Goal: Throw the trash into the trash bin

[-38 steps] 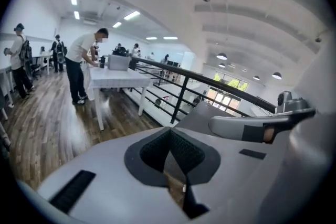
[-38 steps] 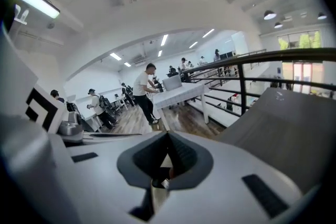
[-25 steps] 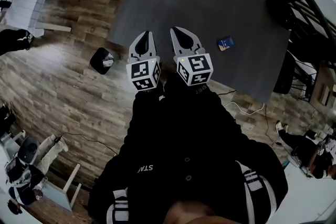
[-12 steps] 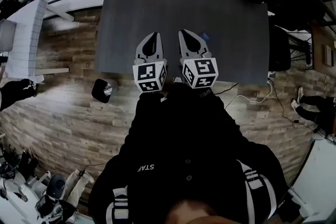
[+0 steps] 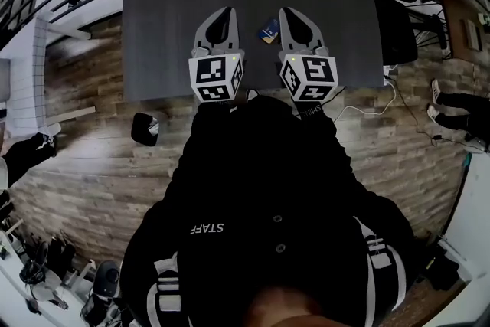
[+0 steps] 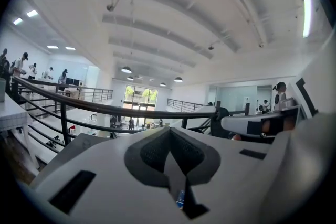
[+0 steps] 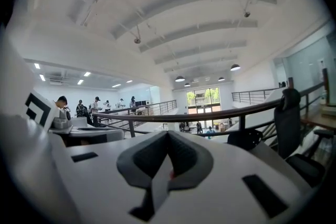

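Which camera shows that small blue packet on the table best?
The head view: the blue packet lies plainly on the table. The left gripper view shows only a sliver of it past its jaws; the right gripper view shows none.

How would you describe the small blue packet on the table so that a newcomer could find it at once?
Find the dark table in front of the person. On it, toward the near edge, the packet shows between the tips of the left gripper and the right gripper. It is small, flat and blue, the only coloured spot on that dark top.
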{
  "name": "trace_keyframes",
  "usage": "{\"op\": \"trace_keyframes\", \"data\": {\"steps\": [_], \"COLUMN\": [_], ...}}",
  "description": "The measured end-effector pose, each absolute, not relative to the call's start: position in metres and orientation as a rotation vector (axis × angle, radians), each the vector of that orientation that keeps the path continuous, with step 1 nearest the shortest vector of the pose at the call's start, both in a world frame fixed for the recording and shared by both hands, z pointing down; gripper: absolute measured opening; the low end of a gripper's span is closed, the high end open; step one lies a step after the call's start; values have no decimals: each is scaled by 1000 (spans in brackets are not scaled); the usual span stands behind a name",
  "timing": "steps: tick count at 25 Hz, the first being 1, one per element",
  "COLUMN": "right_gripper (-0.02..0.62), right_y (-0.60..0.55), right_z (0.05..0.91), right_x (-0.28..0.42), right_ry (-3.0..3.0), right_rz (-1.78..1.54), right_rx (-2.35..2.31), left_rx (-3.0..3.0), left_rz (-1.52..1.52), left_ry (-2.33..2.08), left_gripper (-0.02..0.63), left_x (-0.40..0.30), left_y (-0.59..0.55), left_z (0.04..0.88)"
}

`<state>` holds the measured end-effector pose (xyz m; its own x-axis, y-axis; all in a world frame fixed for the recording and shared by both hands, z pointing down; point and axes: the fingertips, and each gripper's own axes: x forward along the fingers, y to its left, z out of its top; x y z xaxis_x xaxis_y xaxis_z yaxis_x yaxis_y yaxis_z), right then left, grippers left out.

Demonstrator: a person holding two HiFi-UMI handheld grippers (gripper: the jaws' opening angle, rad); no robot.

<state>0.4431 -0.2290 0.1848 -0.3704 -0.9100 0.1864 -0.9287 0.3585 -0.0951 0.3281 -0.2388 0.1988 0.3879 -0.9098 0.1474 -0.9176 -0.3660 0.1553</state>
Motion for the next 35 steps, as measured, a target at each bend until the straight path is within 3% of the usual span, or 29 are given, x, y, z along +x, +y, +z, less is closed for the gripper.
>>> {"op": "trace_keyframes", "data": {"steps": [18,35], "right_gripper": [15,15], "right_y": [-242,-254], "right_z": [173,234], "right_x": [499,526], "right_ry": [-2479,-2393], "right_rz": [259,459], "right_rx": [1829,1784], "left_rx": [2509,2368], "left_rz": [68,192], "left_ry": [-1562,-1514], "left_gripper": [0,0], "left_x": [378,398], "left_y": [-258,-267], "left_z": [190,257]}}
